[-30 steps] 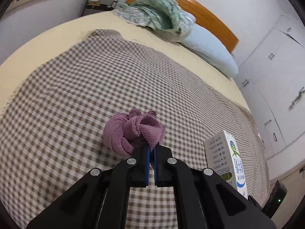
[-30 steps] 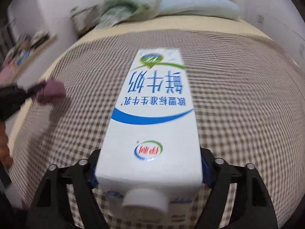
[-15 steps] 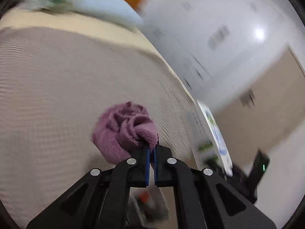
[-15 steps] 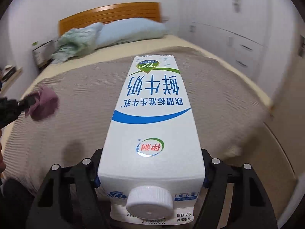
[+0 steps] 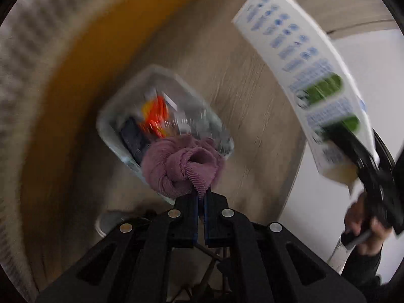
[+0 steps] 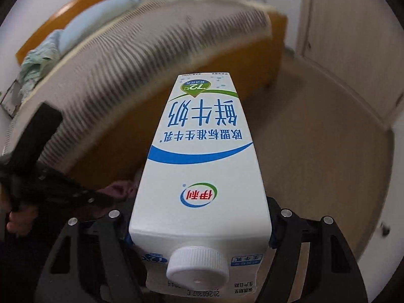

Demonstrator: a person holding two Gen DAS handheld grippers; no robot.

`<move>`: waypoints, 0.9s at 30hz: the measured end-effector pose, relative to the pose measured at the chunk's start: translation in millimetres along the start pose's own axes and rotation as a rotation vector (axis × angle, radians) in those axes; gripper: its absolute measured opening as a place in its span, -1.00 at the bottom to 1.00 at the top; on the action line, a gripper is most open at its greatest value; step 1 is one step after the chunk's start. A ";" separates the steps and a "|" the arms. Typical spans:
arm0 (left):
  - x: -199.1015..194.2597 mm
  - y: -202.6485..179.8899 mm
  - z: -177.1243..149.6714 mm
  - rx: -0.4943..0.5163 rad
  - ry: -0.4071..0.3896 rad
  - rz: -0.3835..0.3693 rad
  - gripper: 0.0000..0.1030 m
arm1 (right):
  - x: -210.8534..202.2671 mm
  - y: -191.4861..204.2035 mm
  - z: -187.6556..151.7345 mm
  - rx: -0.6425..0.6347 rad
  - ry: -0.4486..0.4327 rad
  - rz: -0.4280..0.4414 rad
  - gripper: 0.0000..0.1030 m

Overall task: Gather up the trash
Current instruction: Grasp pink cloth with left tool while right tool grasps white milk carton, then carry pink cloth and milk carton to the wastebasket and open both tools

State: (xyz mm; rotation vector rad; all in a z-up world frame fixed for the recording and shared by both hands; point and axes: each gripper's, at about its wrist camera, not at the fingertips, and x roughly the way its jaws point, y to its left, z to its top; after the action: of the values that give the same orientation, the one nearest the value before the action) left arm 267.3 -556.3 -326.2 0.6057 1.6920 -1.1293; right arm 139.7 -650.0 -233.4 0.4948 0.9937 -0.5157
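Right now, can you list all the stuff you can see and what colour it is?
Milk carton: one, white with blue and green print, held in the air.
Cloth: one, purple, bunched, held above the bin.
Trash bin: one, clear-lined, on the floor by the bed, with orange and dark trash inside.
Bed: one, checked cover, orange wooden frame.
Pillow: one, pale blue.
Floor: beige wood.
Left gripper: black, shut on cloth.
Right gripper: black, shut on carton.
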 end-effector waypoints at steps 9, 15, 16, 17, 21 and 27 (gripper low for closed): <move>149.3 26.3 27.3 -0.220 0.283 0.006 -0.99 | 36.5 -55.0 -49.6 0.108 0.152 0.026 0.36; 196.3 47.9 21.5 -0.305 0.355 0.100 -0.82 | 50.5 -59.6 -56.9 0.100 0.182 0.042 0.36; 195.7 50.7 20.8 -0.311 0.353 0.133 -0.46 | 53.7 -58.5 -57.9 0.090 0.190 0.047 0.36; 189.8 53.1 22.2 -0.316 0.340 0.149 -0.29 | 57.4 -55.7 -56.3 0.079 0.197 0.048 0.36; 127.6 49.4 38.0 -0.330 0.158 0.102 0.18 | 65.1 -41.2 -64.0 0.018 0.219 0.054 0.36; 6.5 69.5 8.6 -0.446 -0.160 0.037 0.30 | 92.2 2.4 -71.3 -0.087 0.257 0.131 0.36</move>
State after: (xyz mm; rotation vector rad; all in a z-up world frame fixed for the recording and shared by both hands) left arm 324.1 -533.8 -360.9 0.2564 1.7103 -0.7167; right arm 136.0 -621.4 -346.3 0.5524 1.2149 -0.2946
